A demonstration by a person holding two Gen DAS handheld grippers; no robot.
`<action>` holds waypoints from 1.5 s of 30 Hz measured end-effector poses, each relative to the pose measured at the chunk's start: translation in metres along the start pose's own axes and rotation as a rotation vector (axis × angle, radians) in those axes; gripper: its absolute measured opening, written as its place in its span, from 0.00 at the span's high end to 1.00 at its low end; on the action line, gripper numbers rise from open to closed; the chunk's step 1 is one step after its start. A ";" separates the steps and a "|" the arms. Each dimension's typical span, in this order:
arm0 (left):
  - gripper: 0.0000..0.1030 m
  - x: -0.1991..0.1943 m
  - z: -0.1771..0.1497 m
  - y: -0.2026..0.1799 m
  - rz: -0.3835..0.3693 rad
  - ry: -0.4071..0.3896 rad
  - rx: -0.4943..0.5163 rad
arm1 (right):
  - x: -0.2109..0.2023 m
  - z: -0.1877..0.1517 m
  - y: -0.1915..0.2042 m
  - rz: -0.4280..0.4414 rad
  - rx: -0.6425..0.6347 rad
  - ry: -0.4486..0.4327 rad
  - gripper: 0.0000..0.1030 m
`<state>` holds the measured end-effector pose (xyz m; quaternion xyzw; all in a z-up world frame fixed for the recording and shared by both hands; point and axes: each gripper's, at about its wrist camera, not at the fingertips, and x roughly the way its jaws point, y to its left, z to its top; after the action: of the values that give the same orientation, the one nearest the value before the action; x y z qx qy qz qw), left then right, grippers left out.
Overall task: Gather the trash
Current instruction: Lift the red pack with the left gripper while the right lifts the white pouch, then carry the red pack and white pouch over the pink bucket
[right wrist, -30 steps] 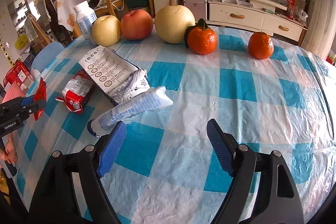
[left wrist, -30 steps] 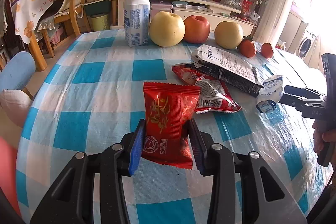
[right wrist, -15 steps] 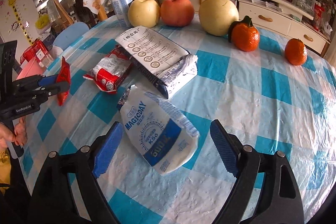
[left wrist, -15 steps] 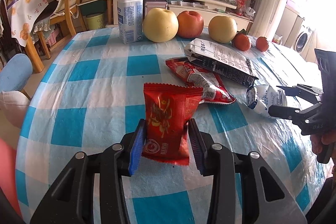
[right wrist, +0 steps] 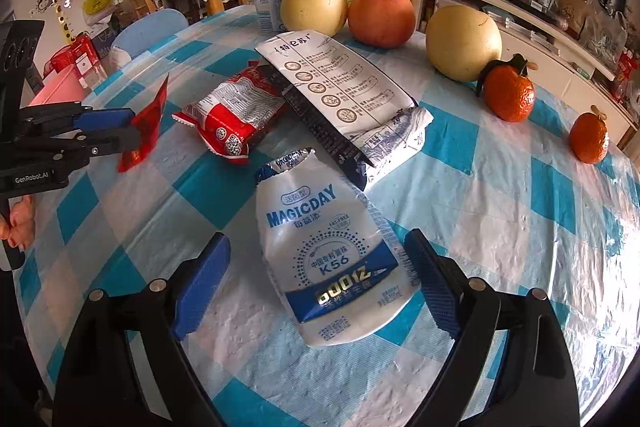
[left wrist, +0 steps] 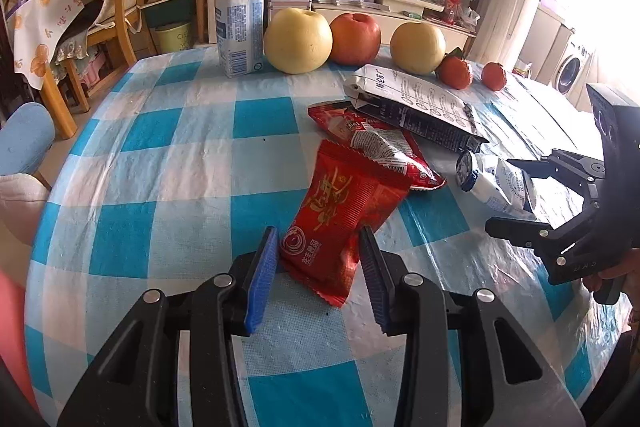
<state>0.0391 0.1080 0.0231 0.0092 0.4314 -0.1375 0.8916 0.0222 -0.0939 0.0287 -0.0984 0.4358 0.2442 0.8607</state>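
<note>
My left gripper [left wrist: 318, 231] is shut on the lower end of a red snack packet [left wrist: 344, 211], which leans to the right just above the checked tablecloth [left wrist: 168, 163]. The right wrist view shows that left gripper [right wrist: 120, 131] holding the red packet [right wrist: 148, 119] off the table. My right gripper [right wrist: 318, 237] stands open and low over a flattened white-and-blue drink pouch [right wrist: 328, 259] that lies lengthwise between its fingers, and the pads are not pressing it. In the left wrist view the right gripper [left wrist: 504, 193] straddles the pouch [left wrist: 492, 183].
A red-and-white snack bag [right wrist: 232, 119] and a long white-and-dark bag [right wrist: 340, 87] lie just beyond the pouch. At the far edge stand a white bottle [left wrist: 238, 19], two yellow pears [left wrist: 298, 41], a red apple [left wrist: 354, 39] and two tangerines [right wrist: 508, 95]. Chairs stand past the table's left edge.
My right gripper has come in over the white pouch and rolled, so the pouch now lies lengthwise between wider fingers. The red packet in my left gripper has tipped to the right.
</note>
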 end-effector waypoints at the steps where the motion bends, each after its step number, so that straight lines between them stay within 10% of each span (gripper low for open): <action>1: 0.55 0.002 0.000 0.000 -0.001 0.004 0.003 | -0.001 0.000 0.000 -0.007 -0.005 0.000 0.20; 5: 0.31 0.014 0.003 -0.003 0.008 0.031 0.023 | -0.004 0.000 0.002 -0.008 -0.014 -0.002 0.39; 13: 0.29 0.026 0.014 -0.006 0.023 0.030 0.048 | -0.006 -0.002 0.011 -0.014 -0.046 -0.005 0.42; 18: 0.55 0.026 0.013 -0.013 0.008 0.023 0.070 | -0.011 -0.003 0.013 -0.014 -0.040 -0.010 0.42; 28: 0.67 0.015 0.007 -0.006 -0.055 0.016 0.000 | -0.020 -0.003 0.034 -0.032 -0.020 -0.032 0.42; 45: 0.67 -0.057 -0.002 0.053 -0.067 -0.104 -0.152 | -0.033 0.007 0.089 0.000 0.047 -0.129 0.42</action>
<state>0.0171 0.1727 0.0601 -0.0800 0.3939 -0.1344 0.9058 -0.0339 -0.0258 0.0634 -0.0620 0.3853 0.2398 0.8889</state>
